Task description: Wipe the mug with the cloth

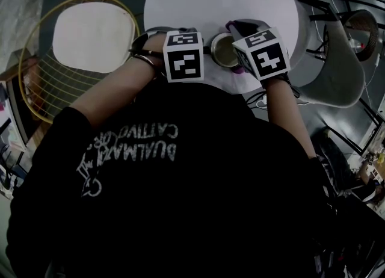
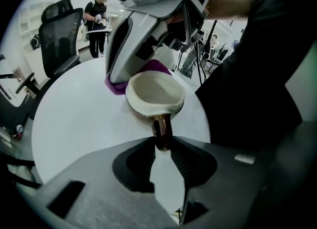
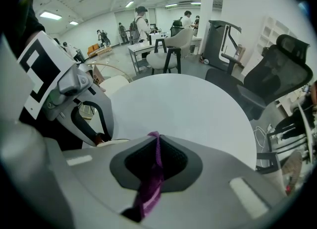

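Head view: one mug (image 1: 224,49) is at the 6 o'clock edge of the single round table (image 1: 210,0), nearest me. My left gripper (image 1: 206,53) is at its 9 o'clock and my right gripper (image 1: 239,60) at its 3 o'clock. That close to the rim, a hard shove could send it off.

Left gripper view: my jaws are clenched on the mug's one handle, at the cup's 6 o'clock. Such a thin grip may let the mug swivel under wiping pressure. One purple cloth (image 2: 116,85) lies against its 10 o'clock side.

Right gripper view: my jaws pinch the cloth by a narrow fold, which might pull free if dragged.
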A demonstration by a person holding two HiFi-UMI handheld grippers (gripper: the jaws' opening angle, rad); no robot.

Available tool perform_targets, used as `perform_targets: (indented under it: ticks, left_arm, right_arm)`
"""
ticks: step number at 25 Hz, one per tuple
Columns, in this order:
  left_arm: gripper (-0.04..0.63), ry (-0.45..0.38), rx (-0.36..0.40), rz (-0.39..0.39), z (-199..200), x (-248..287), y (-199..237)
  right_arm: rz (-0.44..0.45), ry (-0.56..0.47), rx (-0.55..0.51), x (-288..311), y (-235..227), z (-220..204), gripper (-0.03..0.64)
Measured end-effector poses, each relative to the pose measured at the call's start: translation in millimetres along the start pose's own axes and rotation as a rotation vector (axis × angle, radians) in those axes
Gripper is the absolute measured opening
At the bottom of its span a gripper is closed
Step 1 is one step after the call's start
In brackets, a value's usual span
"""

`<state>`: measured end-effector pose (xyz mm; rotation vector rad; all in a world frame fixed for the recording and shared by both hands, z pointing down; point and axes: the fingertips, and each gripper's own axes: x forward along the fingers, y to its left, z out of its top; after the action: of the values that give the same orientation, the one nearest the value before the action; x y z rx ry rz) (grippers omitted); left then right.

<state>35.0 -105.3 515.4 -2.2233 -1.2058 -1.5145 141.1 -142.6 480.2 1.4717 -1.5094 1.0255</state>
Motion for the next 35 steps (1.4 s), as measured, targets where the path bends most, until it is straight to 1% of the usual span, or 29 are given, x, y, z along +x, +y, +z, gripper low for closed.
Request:
perform_targets:
  ticks: [11, 25, 35]
  left_arm:
    - [0.098, -0.013, -0.029, 0.002, 0.6, -1.4, 1.1]
    - [0.097, -0.011, -0.042, 0.012, 2.5, -1.5, 3.9]
    - [0.095, -0.004, -0.059, 0.018, 2.4, -2.7, 4.4]
  right_arm:
    - [0.001, -0.025, 0.002, -0.4, 4.8, 5.7, 0.008]
    - [0.015, -0.063, -0.014, 0.6, 14.1, 12.3, 0.008]
    - [0.025, -0.067, -0.025, -0.6, 18.1, 14.9, 0.009]
